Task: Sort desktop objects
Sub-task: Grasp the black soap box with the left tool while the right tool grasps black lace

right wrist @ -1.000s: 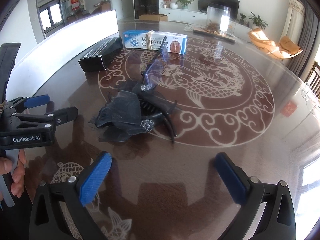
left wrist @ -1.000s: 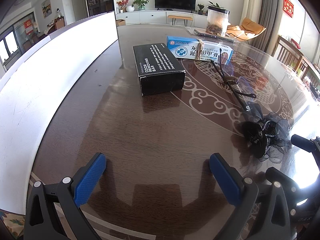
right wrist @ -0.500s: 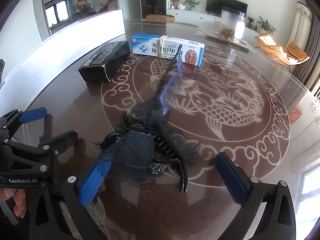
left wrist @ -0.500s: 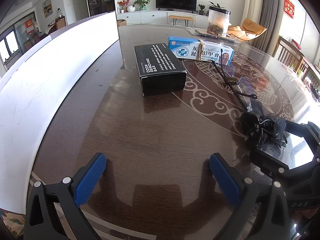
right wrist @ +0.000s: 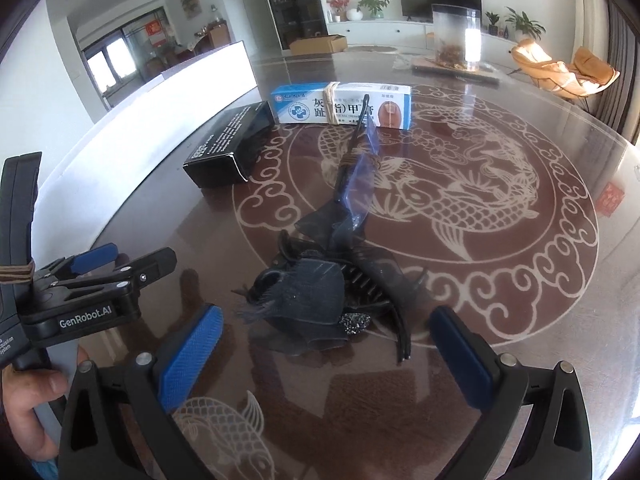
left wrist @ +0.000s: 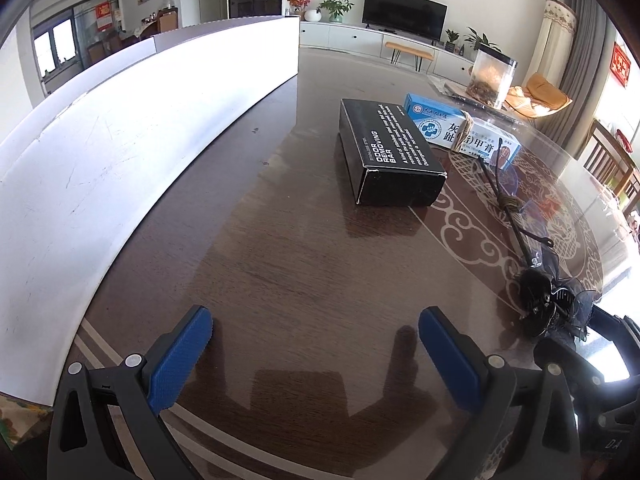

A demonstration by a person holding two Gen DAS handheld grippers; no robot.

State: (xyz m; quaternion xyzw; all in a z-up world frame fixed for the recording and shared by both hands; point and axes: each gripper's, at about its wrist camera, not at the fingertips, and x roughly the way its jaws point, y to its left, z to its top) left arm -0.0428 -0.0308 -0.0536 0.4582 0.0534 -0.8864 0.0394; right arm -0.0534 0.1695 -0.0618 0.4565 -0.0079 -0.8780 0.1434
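Right hand-held gripper (right wrist: 324, 356) wide open, flanking black hair clip (right wrist: 320, 300), untouched

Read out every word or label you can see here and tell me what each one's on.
"ODOR REMOVING BAR": top of the black box; its smaller print is unreadable.
"GenRobot.AI": body of the left gripper.
"甲膏", large characters: blue-and-white medicine box; a rubber band hides part, the rest is too small.
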